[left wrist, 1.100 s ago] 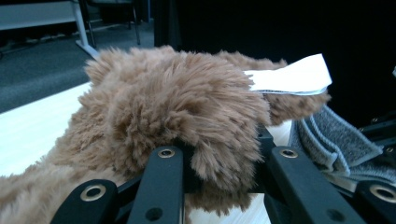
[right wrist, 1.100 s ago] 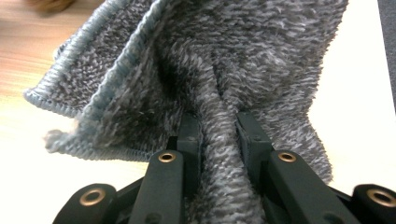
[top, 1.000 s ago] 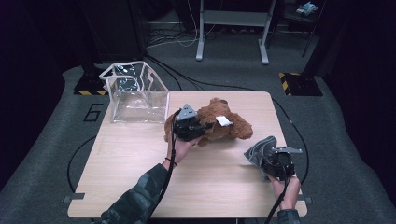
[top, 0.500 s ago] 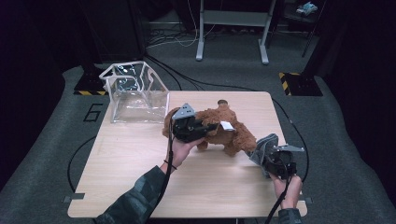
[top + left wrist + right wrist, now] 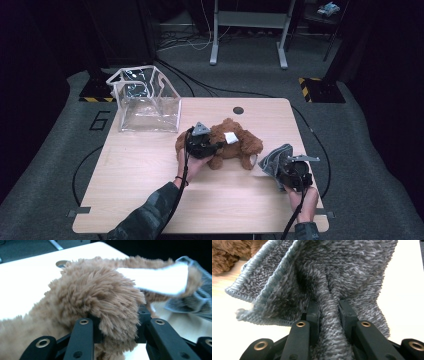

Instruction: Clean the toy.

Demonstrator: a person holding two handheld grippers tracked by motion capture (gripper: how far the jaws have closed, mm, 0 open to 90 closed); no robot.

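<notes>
Brown plush toy (image 5: 235, 145) between left gripper (image 5: 207, 148) jaws

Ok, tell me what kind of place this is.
Probably a lab or recording studio, not a home: a bare wooden table stands on grey carpet with cables trailing across the floor, metal equipment stands behind, and hazard-striped tape marking the floor.

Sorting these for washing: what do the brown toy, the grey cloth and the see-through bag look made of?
Brown toy: plush, long matte pile, probably synthetic fur, with a white fabric tag. Grey cloth: soft knitted yarn, visible loops and a ribbed blue-grey hem; fibre unclear. See-through bag: clear glossy plastic, likely vinyl, with glints and pale edging.
</notes>
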